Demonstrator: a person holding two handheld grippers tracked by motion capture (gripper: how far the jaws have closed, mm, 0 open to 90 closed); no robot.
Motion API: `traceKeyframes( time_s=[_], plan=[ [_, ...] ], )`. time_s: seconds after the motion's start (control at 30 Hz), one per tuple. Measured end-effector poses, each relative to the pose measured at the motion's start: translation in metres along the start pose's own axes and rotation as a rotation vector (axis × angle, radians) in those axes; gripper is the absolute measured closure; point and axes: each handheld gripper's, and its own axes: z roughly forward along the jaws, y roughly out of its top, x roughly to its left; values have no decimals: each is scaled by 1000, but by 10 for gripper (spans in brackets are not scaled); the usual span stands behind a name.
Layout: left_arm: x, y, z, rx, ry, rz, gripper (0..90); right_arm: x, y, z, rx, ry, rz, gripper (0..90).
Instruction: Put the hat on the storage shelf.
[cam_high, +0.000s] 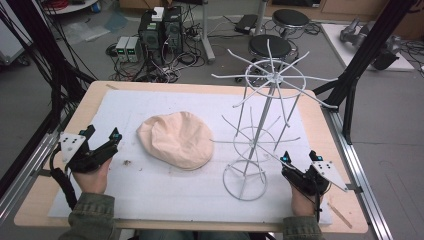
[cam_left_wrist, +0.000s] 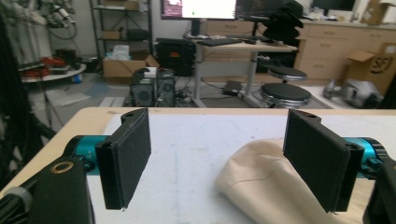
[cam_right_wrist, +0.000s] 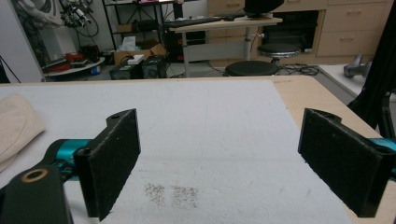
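Observation:
A soft peach cap (cam_high: 175, 140) lies on the white mat (cam_high: 150, 195), left of centre. A white wire rack (cam_high: 274, 76) with radiating arms stands upright at the right, its round base (cam_high: 245, 181) on the mat. My left gripper (cam_high: 103, 132) hovers left of the cap, open and holding nothing. In the left gripper view its jaws (cam_left_wrist: 222, 161) stand wide apart, and the cap (cam_left_wrist: 252, 182) lies ahead, toward the right jaw. My right gripper (cam_high: 300, 156) is just right of the rack's base, open. In the right gripper view, bare mat lies between its jaws (cam_right_wrist: 224, 163), and the cap's edge (cam_right_wrist: 14, 121) is far left.
The mat covers most of a wooden table (cam_high: 320, 115). A small dark smudge (cam_high: 127, 162) marks the mat near my left gripper; another smudge (cam_right_wrist: 173, 193) lies ahead of the right one. Black frame posts (cam_high: 350, 85) rise at the table's right side. Stools and computers stand on the floor beyond.

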Motion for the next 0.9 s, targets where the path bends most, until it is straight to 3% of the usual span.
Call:
traceKeyframes(
  time_s=[0.37,0.9],
  plan=[
    [-22,13,17,21,-48,25,237,0,0,1,3,3,-3,121],
    [-41,3,42,123,-75,20,226,-1,0,1,2,6,-1,122]
  ],
)
